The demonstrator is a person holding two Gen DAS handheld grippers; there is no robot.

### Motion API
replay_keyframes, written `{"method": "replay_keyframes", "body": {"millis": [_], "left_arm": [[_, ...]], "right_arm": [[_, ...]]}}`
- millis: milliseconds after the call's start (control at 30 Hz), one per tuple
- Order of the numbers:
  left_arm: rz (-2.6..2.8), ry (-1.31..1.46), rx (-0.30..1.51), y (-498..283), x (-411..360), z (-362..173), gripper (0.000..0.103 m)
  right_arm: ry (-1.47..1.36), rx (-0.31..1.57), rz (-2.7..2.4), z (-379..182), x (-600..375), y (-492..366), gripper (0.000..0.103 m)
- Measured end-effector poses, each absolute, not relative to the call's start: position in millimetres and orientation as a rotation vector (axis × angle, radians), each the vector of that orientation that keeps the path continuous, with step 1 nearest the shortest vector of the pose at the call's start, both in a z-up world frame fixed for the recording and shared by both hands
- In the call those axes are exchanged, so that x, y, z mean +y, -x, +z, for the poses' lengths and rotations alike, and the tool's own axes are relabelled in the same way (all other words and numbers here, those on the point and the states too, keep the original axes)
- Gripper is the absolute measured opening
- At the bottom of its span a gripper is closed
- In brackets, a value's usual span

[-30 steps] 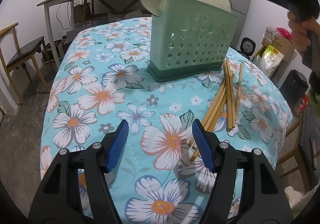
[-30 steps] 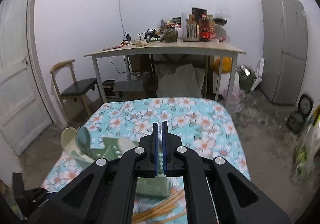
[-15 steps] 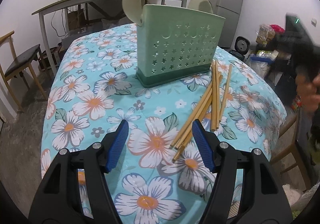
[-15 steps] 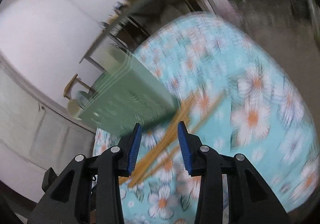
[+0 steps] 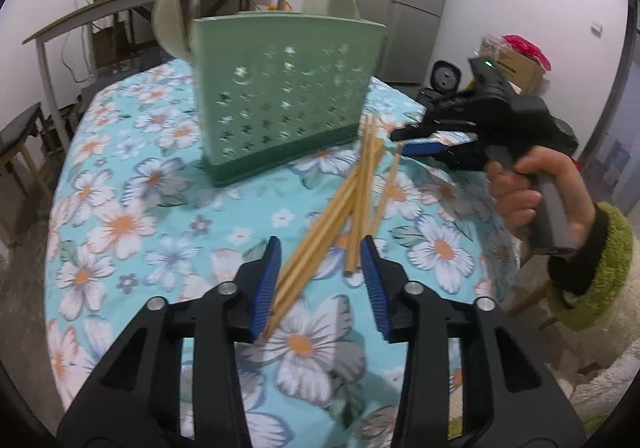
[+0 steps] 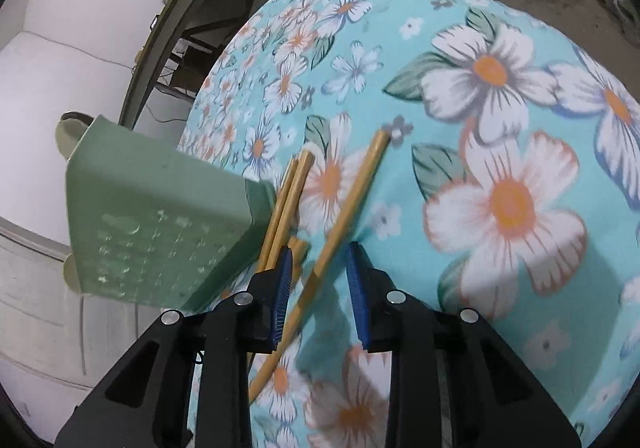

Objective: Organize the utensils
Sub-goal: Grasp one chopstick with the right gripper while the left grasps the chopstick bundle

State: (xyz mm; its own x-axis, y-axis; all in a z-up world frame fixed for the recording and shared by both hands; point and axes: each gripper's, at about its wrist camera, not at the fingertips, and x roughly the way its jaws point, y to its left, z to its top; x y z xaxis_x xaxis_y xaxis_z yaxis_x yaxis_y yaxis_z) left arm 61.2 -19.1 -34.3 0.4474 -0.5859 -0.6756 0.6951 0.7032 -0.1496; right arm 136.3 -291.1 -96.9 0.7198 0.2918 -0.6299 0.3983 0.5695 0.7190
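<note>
I'm working over a table with a turquoise floral tablecloth [image 5: 120,224]. A green utensil holder [image 5: 280,96] with star cut-outs is standing upright on it, pale spoon heads [image 5: 170,22] sticking up at its two ends. A loose bunch of wooden chopsticks [image 5: 360,176] is lying flat on the cloth just right of the holder, some far ends touching its dark green base.

My left gripper [image 5: 322,284] is closing its jaws around the near ends of the bunch; several sticks are sitting between the blue pads [image 5: 264,288], leaning on the left pad, the right pad not pressing yet, so not gripping.

My right gripper [image 6: 318,288] is closing too, tilted, coming in at the far end of the bunch beside the holder [image 6: 160,232]. One chopstick [image 6: 340,224] is running between its jaws with a gap on both sides; three others [image 6: 288,200] are passing just outside the left pad against the holder's base. In the left wrist view a hand [image 5: 536,192] in a green fuzzy cuff is holding that gripper's [image 5: 424,146] handle.
</note>
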Motion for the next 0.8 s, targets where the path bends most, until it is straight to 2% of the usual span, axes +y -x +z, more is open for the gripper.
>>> {"method": "replay_keyframes", "body": {"millis": [67,167,433,800], "left_arm": [[-0.814,-0.16,0.778,-60,-25,-35,0.031],[-0.838,-0.17,0.783,-60,-35,-34,0.03],[-0.883,-0.234,0.777,-69,-71,-33,0.03],[-0.871,-0.456,0.784,-75,-125,-57,0.026]], "right_arm": [[-0.975,0.802,-0.088,-99,-289,-141,0.015],[-0.975,0.79,-0.08,-99,-295,-139,0.012],[-0.926,0.818,-0.02,-98,-296,-102,0.012],[-0.935,0.816,0.01,-105,-294,-75,0.012]]}}
